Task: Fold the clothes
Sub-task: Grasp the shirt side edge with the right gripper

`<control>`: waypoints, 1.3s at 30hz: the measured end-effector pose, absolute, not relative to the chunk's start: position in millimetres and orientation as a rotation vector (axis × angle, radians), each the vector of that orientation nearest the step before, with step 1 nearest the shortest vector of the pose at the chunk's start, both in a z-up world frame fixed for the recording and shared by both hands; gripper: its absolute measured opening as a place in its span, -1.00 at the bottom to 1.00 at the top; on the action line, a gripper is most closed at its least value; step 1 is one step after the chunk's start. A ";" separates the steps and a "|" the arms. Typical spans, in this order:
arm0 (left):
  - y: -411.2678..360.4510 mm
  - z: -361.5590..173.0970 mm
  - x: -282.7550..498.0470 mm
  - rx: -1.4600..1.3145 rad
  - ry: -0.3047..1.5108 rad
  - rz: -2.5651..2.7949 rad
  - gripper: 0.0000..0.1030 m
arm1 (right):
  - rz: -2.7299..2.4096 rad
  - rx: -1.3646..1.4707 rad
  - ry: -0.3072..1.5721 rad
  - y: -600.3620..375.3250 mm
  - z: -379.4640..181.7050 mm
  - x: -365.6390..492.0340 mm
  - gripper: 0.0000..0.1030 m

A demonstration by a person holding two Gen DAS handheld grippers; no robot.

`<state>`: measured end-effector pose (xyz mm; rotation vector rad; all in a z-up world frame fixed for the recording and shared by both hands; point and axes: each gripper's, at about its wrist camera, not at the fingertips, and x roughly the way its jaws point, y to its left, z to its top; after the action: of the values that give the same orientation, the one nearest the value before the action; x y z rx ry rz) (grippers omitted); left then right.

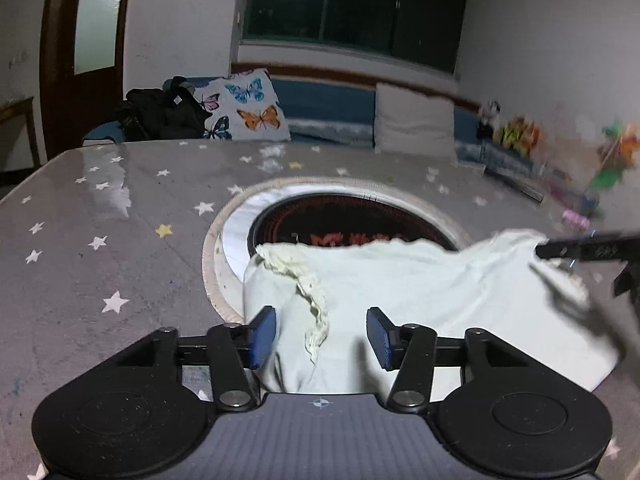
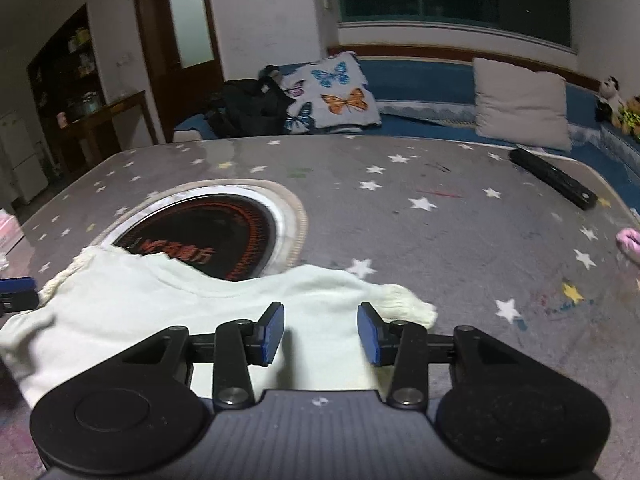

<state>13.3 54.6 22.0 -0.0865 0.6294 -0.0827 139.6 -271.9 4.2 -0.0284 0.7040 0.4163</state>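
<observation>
A pale cream garment with ruffled trim (image 1: 400, 292) lies flat on the grey star-print table, its far edge overlapping the round stove inset. It also shows in the right wrist view (image 2: 168, 312). My left gripper (image 1: 322, 336) is open, its blue pads on either side of a ruffled fold at the garment's near left part. My right gripper (image 2: 322, 334) is open over the garment's near right part, next to a ruffled sleeve end (image 2: 408, 304). The right gripper's fingers (image 1: 580, 250) show blurred at the garment's right corner in the left wrist view.
The grey star-print table (image 2: 440, 220) has a round stove inset (image 2: 208, 232) in its middle. A black remote (image 2: 552, 178) lies at the far right, a pink object (image 2: 630, 242) at the right edge. A blue sofa with cushions (image 2: 520, 100) stands behind.
</observation>
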 end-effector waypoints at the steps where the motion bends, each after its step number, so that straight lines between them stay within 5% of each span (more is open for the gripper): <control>1: 53.7 20.2 14.7 -0.088 0.633 -0.075 -0.48 | 0.424 -0.040 0.702 -268.3 4.7 137.2 -0.21; 5: 51.2 22.2 12.2 -0.100 0.602 -0.077 -0.77 | 0.444 -0.069 0.702 -259.5 5.1 129.2 -0.21; 32: 20.8 30.6 3.4 -0.078 0.501 -0.258 -0.78 | 0.937 0.190 0.956 -109.2 16.1 175.3 -0.12; 34: 24.3 31.3 2.9 -0.089 0.508 -0.258 -0.76 | 0.918 0.203 0.958 -110.0 12.9 176.5 -0.35; 35: 26.1 31.6 2.7 -0.094 0.511 -0.259 -0.76 | 0.909 0.210 0.959 -110.4 11.3 177.2 -0.66; 39: 37.2 41.7 -2.8 -0.114 0.491 -0.261 -0.72 | 0.872 0.235 0.960 -112.8 5.6 179.2 -0.79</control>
<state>-2.8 37.2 41.7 -0.1137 0.4915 -0.2606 179.2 -112.8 5.6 0.2348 0.9598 0.8725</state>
